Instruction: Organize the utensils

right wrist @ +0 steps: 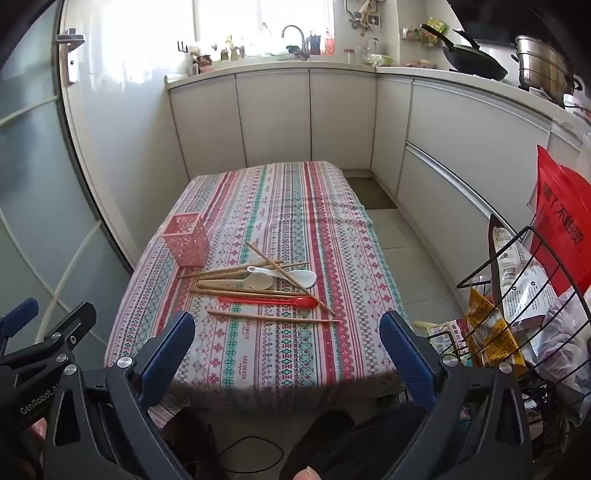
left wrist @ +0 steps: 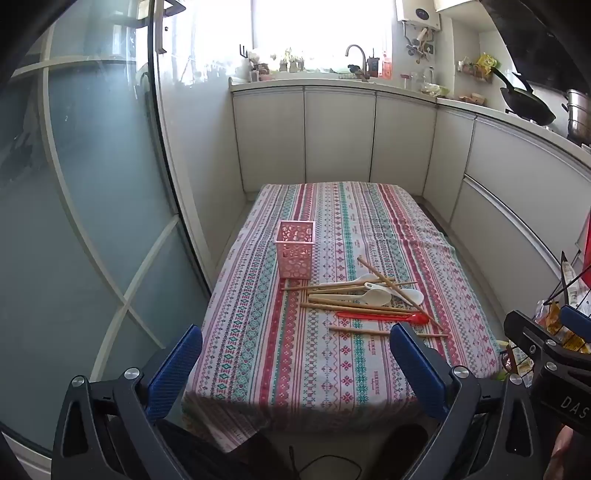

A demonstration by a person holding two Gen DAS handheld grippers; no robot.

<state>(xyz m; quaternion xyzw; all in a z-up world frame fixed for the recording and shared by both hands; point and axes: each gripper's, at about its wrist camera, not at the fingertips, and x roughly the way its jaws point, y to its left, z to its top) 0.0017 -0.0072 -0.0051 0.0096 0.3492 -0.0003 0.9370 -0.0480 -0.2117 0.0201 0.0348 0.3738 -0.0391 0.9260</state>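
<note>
The setting is presenting as a home kitchen. White base cabinets [right wrist: 273, 118] are running along two walls under a countertop [right wrist: 332, 65], where a gooseneck faucet [right wrist: 295, 37] is standing before a bright window [right wrist: 258, 18]. A black wok [right wrist: 476, 59] and a steel stockpot [right wrist: 543, 66] are sitting at the right, and a patterned tablecloth [right wrist: 280, 206] is covering a small table.

Woven patterned tablecloth [left wrist: 258, 332], matt wooden chopsticks [left wrist: 347, 308], glossy plastic spoons [left wrist: 373, 296] — perforated pink plastic holder [left wrist: 295, 251].

Sunlit window [left wrist: 317, 29] above white cabinets [left wrist: 340, 136]
</note>
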